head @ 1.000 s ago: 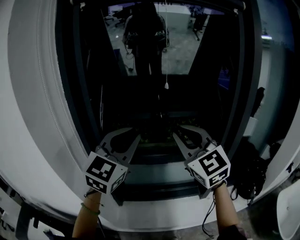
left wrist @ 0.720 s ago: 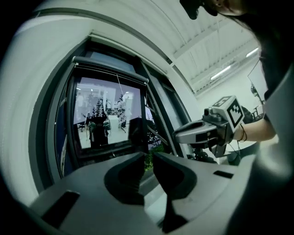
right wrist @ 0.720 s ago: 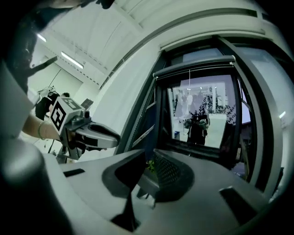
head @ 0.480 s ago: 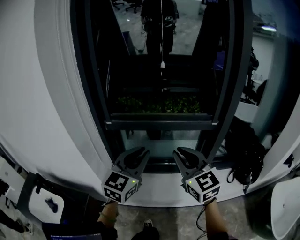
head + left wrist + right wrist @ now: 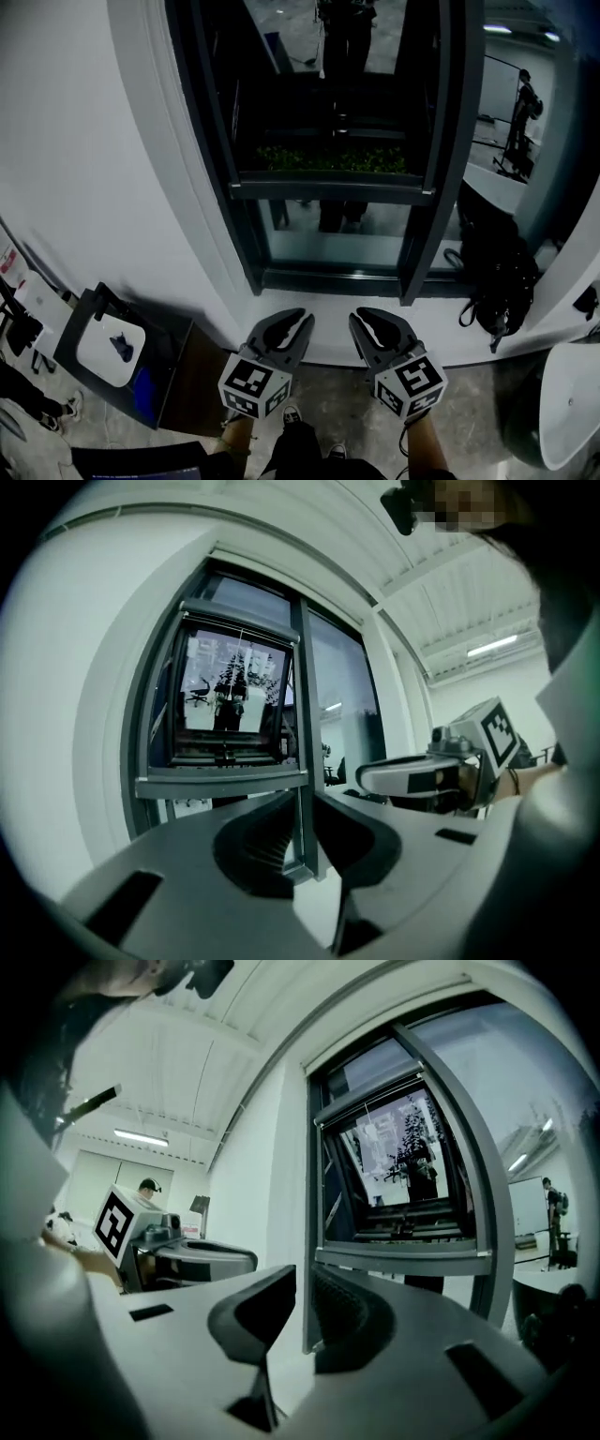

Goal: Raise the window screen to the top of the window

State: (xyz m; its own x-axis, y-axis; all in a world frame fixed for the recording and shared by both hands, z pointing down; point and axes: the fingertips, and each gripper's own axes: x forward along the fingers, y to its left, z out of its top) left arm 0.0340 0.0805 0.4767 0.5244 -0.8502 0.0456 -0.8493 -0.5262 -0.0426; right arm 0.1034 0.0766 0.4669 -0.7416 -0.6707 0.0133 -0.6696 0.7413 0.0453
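Holds the left claw (image 5: 295, 323) and the right claw (image 5: 366, 321) low and side by side, near each other, just in front of the white sill (image 5: 328, 305); shows each pair of jaws a narrow slit apart, clamped on nothing, with only the dark window frame (image 5: 239, 234) visible through the gap. Touches neither sill nor frame.

Places the window screen (image 5: 328, 187), seemingly the dark panel ending in a horizontal rail, partway up the window and well above both claws; clear pane below the rail, green shrubs just above it, dim reflections across the glass.

Around: black bag (image 5: 492, 272) slumped beside the frame's right upright; white-topped stand (image 5: 108, 342) against the wall (image 5: 84, 169) at left; shoes (image 5: 292, 415) on the floor below the claws; pale rounded object (image 5: 572, 422) at lower right, too cropped to name.
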